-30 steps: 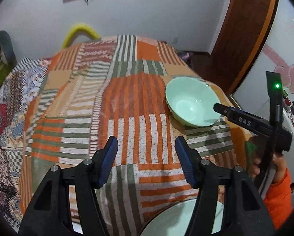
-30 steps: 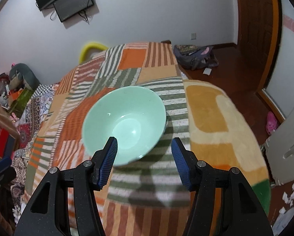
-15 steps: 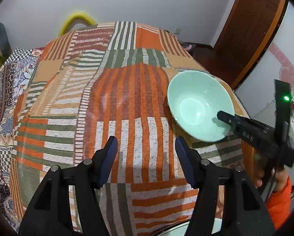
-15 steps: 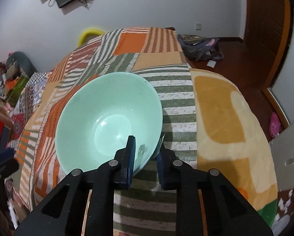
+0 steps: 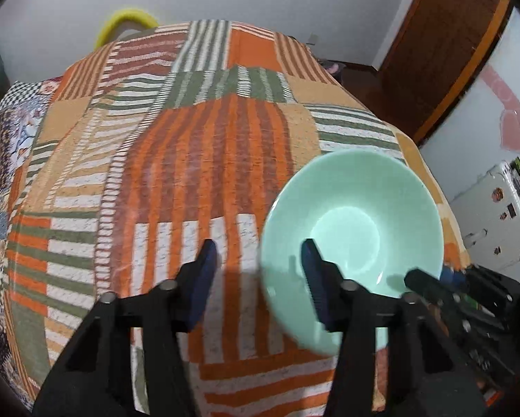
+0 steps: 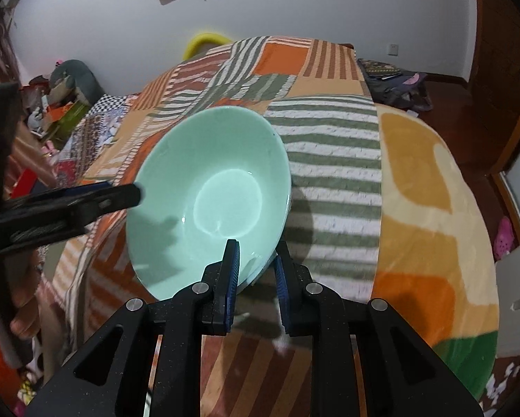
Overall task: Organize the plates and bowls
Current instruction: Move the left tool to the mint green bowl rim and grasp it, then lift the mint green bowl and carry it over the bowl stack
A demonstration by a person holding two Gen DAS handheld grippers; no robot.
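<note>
- Right gripper [image 6: 256,271]: jaws pinched on the near rim of the green bowl [image 6: 211,198], one finger inside, one outside. The bowl appears tilted and lifted off the blanket [image 6: 332,160], judging by its shadow.
- A one-sided rim grip is liable to pivot; keep it firm, level the bowl and move slowly.
- Left gripper [image 5: 258,271]: jaws wide apart and empty, hovering just left of the bowl.
- Beyond, the striped blanket offers broad open room to the left and far side.
- The right edge of the blanket falls away to floor close by the bowl; carry inward, not outward.
</note>
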